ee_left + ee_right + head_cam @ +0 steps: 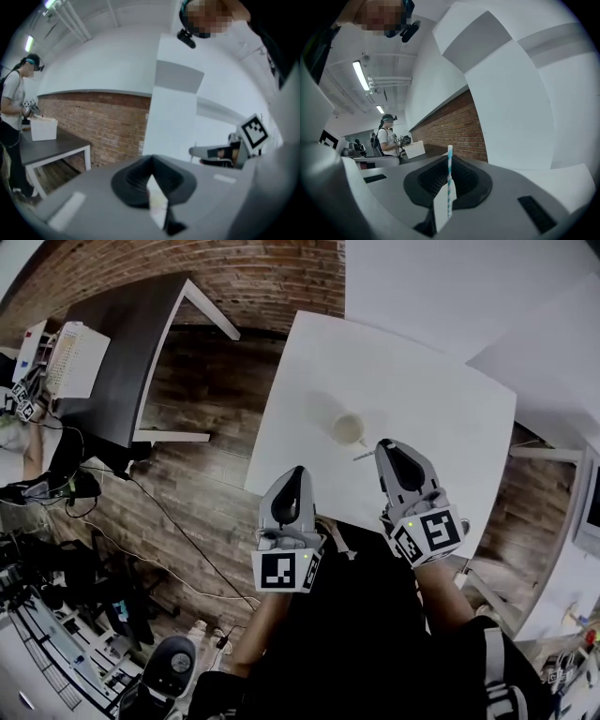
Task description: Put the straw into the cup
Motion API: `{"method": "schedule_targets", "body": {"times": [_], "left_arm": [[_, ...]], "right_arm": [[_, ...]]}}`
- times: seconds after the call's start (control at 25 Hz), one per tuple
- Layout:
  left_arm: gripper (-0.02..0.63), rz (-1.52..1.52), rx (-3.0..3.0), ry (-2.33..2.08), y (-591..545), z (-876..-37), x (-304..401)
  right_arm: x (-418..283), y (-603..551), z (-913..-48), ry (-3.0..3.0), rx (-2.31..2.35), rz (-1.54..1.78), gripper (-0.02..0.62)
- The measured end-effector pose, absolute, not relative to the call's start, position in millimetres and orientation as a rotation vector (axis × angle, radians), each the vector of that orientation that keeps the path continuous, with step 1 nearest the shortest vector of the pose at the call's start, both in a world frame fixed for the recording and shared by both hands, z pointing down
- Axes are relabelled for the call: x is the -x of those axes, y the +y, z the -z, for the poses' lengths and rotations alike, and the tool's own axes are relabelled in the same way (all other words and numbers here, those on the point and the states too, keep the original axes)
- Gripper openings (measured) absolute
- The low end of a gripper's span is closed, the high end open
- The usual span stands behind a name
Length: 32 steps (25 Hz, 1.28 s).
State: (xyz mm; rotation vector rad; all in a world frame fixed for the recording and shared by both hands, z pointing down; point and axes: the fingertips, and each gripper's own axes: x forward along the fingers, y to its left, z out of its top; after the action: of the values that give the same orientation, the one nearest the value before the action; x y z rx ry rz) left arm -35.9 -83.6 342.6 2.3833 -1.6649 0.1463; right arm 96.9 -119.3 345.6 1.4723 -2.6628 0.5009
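Straw (449, 168) pinched in right gripper (386, 448), near cup (349, 428) on desk (422, 381), not yet inserted; left gripper (297, 473) closed, empty

left gripper (296, 472): fingers (132, 180) together | right gripper (385, 444): fingers (469, 182) pinching straw (450, 176)

surface: white table (309, 409) | on it: cup (349, 428), seemingly upright

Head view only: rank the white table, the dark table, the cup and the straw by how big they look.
1. white table
2. dark table; it seems farther from the camera, so its true size is unsure
3. cup
4. straw; only a short end shows past the right gripper
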Motion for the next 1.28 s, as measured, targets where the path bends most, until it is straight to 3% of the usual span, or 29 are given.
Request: {"method": "schedule_targets", "body": {"times": [1.28], "left_arm": [[0.005,-0.217,-2.374,-1.453,-149,-417,41]], "right_arm": [[-75,-187,-445,-2.481,-1.547,-0.648,0.021]]}}
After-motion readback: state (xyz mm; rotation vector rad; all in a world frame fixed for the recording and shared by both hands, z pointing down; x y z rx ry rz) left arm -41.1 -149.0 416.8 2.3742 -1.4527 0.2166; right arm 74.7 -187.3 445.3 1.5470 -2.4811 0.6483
